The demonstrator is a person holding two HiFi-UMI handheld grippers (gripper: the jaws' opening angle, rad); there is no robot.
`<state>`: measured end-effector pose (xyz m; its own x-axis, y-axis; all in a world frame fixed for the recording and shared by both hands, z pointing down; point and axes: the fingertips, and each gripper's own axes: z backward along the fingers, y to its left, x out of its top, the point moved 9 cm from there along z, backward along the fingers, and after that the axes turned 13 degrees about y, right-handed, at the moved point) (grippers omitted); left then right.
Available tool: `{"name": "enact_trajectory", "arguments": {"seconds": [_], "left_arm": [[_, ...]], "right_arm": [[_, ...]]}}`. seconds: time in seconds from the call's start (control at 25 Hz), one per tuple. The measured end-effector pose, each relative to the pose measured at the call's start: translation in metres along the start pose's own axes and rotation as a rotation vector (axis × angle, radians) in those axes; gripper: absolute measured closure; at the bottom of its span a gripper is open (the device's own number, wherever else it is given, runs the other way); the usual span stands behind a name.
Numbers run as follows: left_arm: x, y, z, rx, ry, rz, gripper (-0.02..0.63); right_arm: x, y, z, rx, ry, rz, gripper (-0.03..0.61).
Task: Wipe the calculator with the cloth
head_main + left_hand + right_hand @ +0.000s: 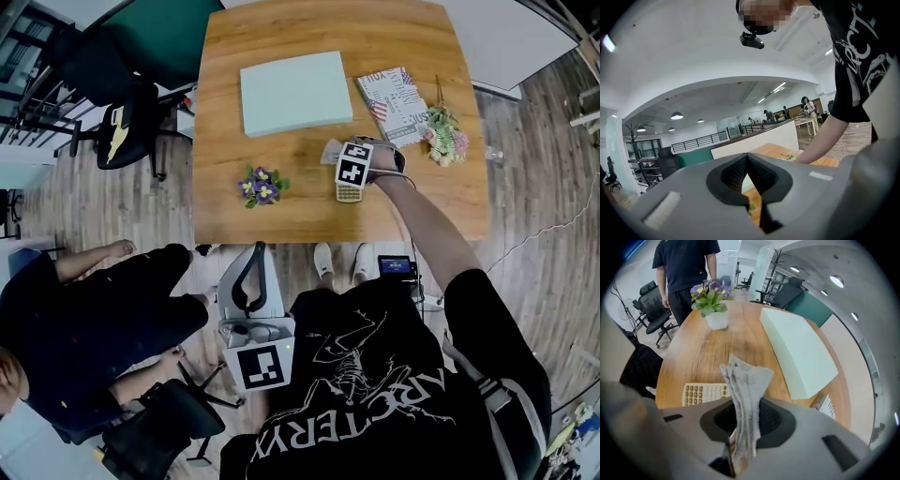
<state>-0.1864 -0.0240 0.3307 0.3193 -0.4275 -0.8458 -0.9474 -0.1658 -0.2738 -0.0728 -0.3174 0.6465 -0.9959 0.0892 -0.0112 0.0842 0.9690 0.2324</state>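
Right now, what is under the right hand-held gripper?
The calculator lies on the table beneath the right hand-held gripper, which is shut on the cloth. Only its keypad end shows; gripper and cloth cover the rest.

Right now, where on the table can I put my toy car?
Bare wood lies between the flowerpot and the calculator, along the far edge behind the box, and at the near right corner. It is crowded around the booklet and bouquet.

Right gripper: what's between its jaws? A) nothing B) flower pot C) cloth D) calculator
C: the right gripper is shut on the grey cloth, while the calculator lies on the table beyond it.
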Motion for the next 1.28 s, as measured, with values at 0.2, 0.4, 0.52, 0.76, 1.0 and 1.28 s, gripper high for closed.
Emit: {"name": "enact_trajectory", "arguments": {"seconds": [0.2,0.4,0.52,0.76,1.0,1.28], "left_arm": [[0.003,0.001,-0.001,-0.007,-0.005,-0.011,0.620],[0.005,0.001,-0.002,-0.015,-0.017,-0.014,0.620],[0.007,-0.001,-0.003,-0.025,-0.030,-0.017,0.620],[0.007,-0.003,-0.003,-0.050,-0.046,-0.021,0.620],[0.009,-0.009,-0.003,-0.076,-0.072,-0.003,0.620],[0.012,-0.014,-0.001,-0.097,-0.088,-0.011,0.620]], "right_arm": [[0.002,0.005,-0.002,0.007,0.008,0.026,0.489],[0.003,0.016,0.001,0.019,0.017,0.081,0.489],[0.004,0.030,0.005,0.038,0.014,0.122,0.489],[0.003,0.065,0.014,0.044,-0.008,0.140,0.489],[-0.003,0.102,0.023,0.078,-0.034,0.134,0.489],[-0.004,0.133,0.030,0.123,-0.050,0.144,0.489]]}}
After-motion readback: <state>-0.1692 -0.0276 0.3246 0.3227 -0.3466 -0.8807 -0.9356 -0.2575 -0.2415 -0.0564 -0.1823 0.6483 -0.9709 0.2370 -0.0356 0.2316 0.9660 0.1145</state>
